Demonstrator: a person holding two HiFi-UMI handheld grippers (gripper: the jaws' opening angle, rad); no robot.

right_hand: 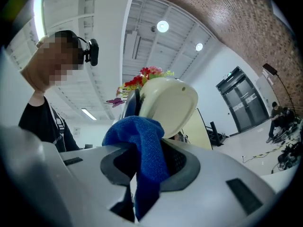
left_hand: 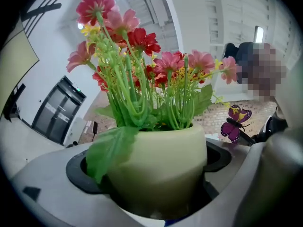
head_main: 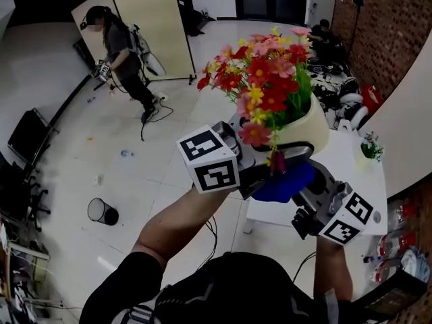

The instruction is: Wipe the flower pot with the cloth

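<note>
A cream flower pot (head_main: 308,127) full of red, pink and yellow artificial flowers (head_main: 264,79) is held up in the air. My left gripper (head_main: 270,162) is shut on the flower pot (left_hand: 158,169), its jaws on either side of the pot's body. A purple butterfly ornament (left_hand: 235,126) sticks out beside the flowers. My right gripper (head_main: 297,184) is shut on a blue cloth (head_main: 283,182), which is pressed against the pot's underside. In the right gripper view the blue cloth (right_hand: 142,148) hangs between the jaws just under the pot's base (right_hand: 168,105).
A white table (head_main: 351,181) stands below at the right with a small potted plant (head_main: 369,147) on it. Another person (head_main: 125,56) stands far off by a folding screen (head_main: 152,25). A black waste bin (head_main: 101,212) sits on the floor at the left.
</note>
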